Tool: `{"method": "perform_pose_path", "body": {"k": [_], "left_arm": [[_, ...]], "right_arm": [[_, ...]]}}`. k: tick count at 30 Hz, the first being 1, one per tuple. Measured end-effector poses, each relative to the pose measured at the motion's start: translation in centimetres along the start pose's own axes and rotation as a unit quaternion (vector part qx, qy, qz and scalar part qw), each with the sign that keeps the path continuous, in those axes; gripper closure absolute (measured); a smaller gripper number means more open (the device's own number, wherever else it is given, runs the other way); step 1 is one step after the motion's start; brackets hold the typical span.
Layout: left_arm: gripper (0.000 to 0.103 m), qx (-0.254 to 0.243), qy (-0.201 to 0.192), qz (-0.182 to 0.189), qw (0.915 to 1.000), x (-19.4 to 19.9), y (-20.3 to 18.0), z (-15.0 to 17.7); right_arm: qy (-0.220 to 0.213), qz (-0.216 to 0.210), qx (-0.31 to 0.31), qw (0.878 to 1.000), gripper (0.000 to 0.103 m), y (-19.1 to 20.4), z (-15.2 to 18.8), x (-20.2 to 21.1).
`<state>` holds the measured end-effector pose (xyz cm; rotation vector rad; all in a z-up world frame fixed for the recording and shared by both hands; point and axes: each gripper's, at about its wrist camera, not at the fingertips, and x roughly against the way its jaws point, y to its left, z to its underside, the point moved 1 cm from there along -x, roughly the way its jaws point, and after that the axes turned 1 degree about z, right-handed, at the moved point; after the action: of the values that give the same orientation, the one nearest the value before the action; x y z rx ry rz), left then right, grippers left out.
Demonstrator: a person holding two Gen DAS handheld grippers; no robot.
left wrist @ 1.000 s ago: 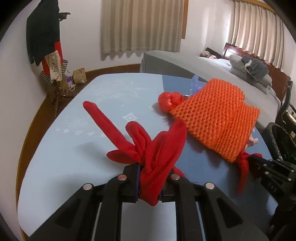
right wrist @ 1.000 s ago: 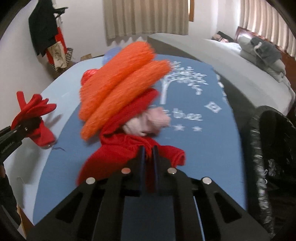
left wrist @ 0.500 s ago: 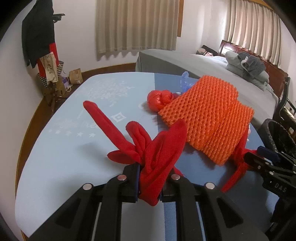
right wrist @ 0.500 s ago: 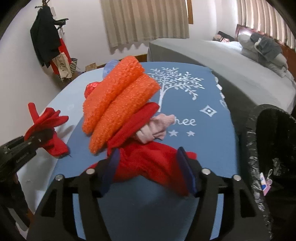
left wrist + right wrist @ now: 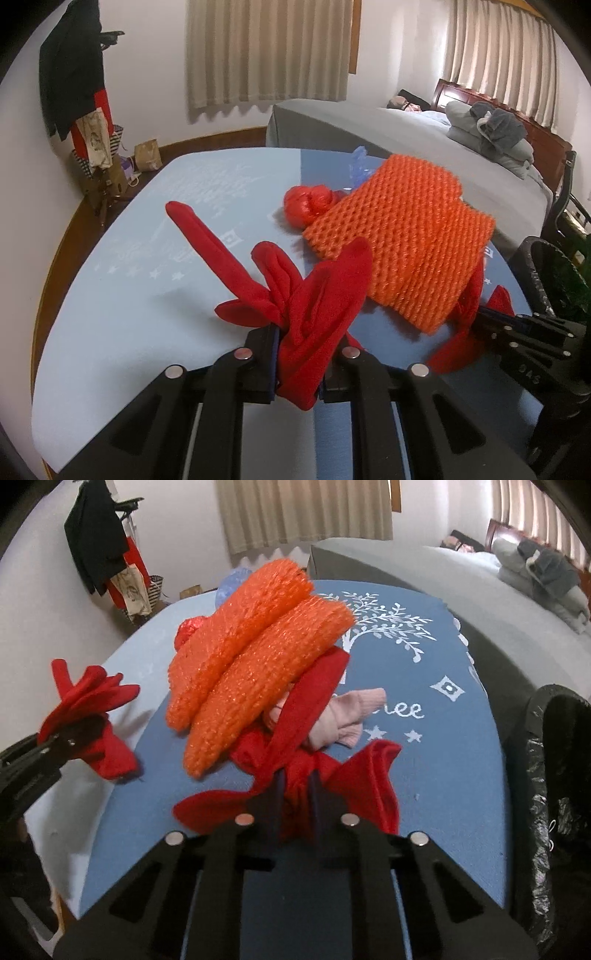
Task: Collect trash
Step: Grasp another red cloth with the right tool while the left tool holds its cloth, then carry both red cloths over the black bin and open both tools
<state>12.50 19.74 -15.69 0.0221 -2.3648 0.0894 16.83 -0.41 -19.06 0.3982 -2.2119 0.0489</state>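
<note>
My left gripper (image 5: 297, 354) is shut on a red glove (image 5: 321, 295) whose fingers stick up over the light-blue table mat (image 5: 129, 295); it also shows in the right wrist view (image 5: 70, 734). An orange foam net (image 5: 258, 664) lies on the mat over a long red cloth (image 5: 373, 775) and a pink sock (image 5: 351, 712). The jaws of my right gripper (image 5: 297, 794) are closing on a bunched fold of that red cloth, and the pads press it. Behind the net lie a crumpled red ball (image 5: 308, 201) and a bit of blue plastic (image 5: 358, 166).
A bin lined with a black bag (image 5: 554, 775) stands just past the table's right edge. A bed (image 5: 406, 125) with folded grey clothes fills the back right. A coat rack with bags (image 5: 88, 110) stands at the left wall.
My right gripper opened wide around the red cloth, then closed again on a bunch of it, a little further in. The left gripper kept its hold on the red glove and stayed put.
</note>
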Motion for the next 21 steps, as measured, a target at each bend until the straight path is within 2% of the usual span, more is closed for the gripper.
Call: {"method": "perform_pose_path", "body": {"k": [10, 21], "left_arm": [[0.088, -0.019, -0.021, 0.03, 0.9991, 1.7, -3.5, -1.7], [0.088, -0.046, -0.045, 0.066, 0.9958, 4.0, -7.9, -3.5]], "right_arm": [[-0.073, -0.016, -0.008, 0.997, 0.092, -2.1, -1.3, 7.4], [-0.142, -0.021, -0.023, 0.989, 0.092, -4.5, -3.1, 13.1]]}}
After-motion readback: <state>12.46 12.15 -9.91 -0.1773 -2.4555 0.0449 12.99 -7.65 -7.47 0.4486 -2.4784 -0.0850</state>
